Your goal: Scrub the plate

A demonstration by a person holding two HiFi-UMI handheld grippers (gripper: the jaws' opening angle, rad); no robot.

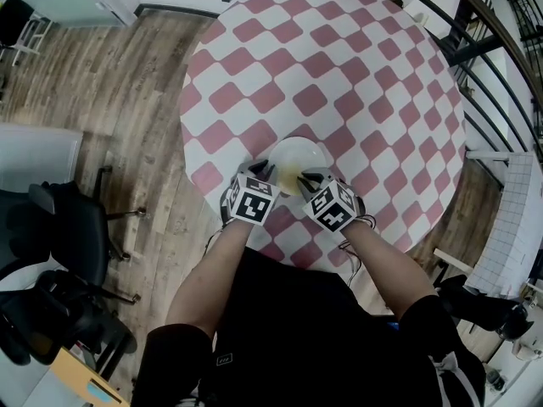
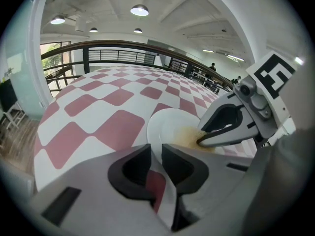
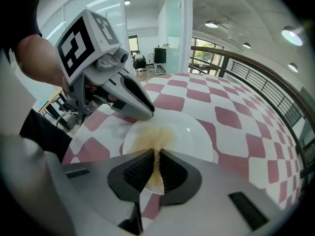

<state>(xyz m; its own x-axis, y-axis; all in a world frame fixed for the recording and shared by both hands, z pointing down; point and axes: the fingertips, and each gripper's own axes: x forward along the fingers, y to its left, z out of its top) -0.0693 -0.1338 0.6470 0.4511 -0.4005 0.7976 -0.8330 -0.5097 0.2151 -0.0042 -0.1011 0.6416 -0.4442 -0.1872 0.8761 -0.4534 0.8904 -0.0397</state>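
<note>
A white plate (image 1: 299, 158) lies near my edge of the round pink-and-white checked table (image 1: 339, 66). My left gripper (image 1: 266, 173) is shut on the plate's near-left rim; in the left gripper view the rim (image 2: 158, 132) runs between the jaws of that gripper (image 2: 156, 154). My right gripper (image 1: 310, 179) is shut on a thin yellowish scrub pad (image 3: 156, 165), which presses on the plate's surface (image 3: 187, 132) and spreads out ahead of that gripper (image 3: 156, 154). The same pad (image 2: 191, 138) shows under the right gripper (image 2: 231, 124) in the left gripper view.
The plate sits close to the table's near edge (image 1: 254, 244). A black office chair (image 1: 64, 227) stands on the wooden floor at the left. A dark railing (image 1: 475, 19) curves round the table's far side. A white gridded panel (image 1: 509, 227) stands at the right.
</note>
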